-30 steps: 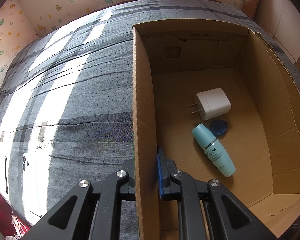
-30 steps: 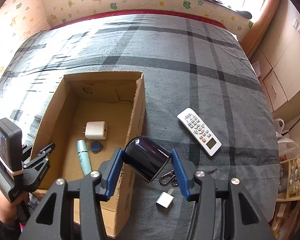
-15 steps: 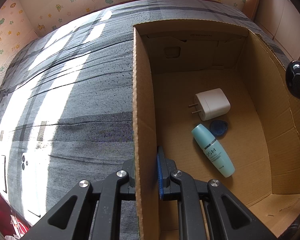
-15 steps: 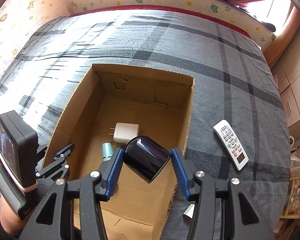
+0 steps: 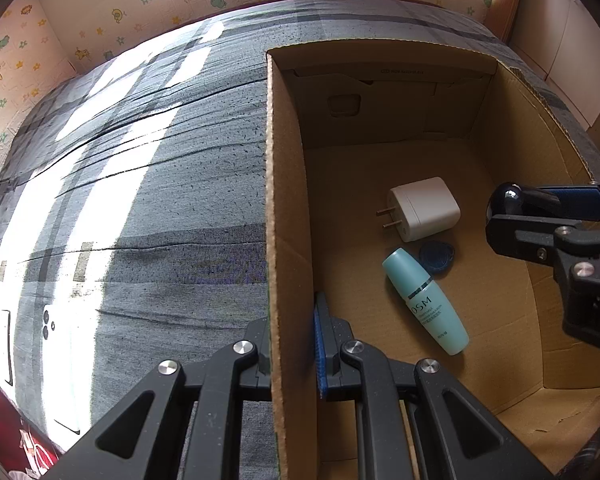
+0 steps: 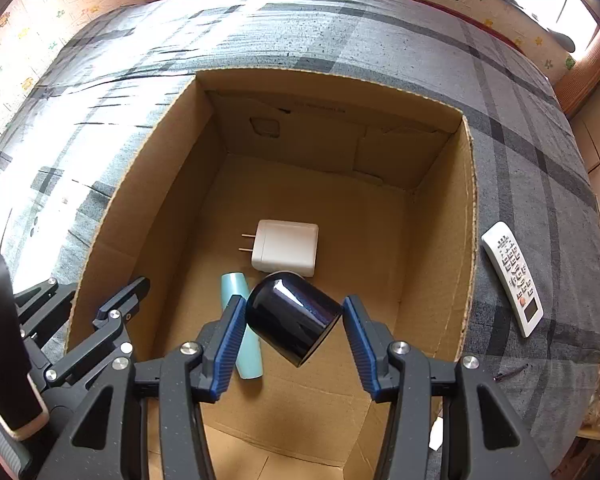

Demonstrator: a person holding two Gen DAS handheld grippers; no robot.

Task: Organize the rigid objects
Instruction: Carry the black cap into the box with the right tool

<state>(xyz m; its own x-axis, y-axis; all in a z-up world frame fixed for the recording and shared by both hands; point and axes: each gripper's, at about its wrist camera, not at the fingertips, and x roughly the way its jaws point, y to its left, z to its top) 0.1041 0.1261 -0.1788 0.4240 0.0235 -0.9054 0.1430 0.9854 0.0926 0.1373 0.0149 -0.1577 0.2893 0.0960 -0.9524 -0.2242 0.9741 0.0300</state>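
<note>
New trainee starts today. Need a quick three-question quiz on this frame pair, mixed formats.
1. True or false: the left gripper is clamped on the cardboard box wall.
2. What does the right gripper hold? A) white remote B) dark cup C) teal bottle
3. Name the white item lying on the box floor.

Key:
1. True.
2. B, the dark cup, tilted above the box.
3. The white charger, beside the teal bottle; the white remote lies outside on the bedspread.

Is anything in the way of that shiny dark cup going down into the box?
Partly. The right gripper holds the dark cup over the open cardboard box, and nothing covers the box. But the white charger and teal bottle lie almost right below it. The floor to their right is bare.
</note>
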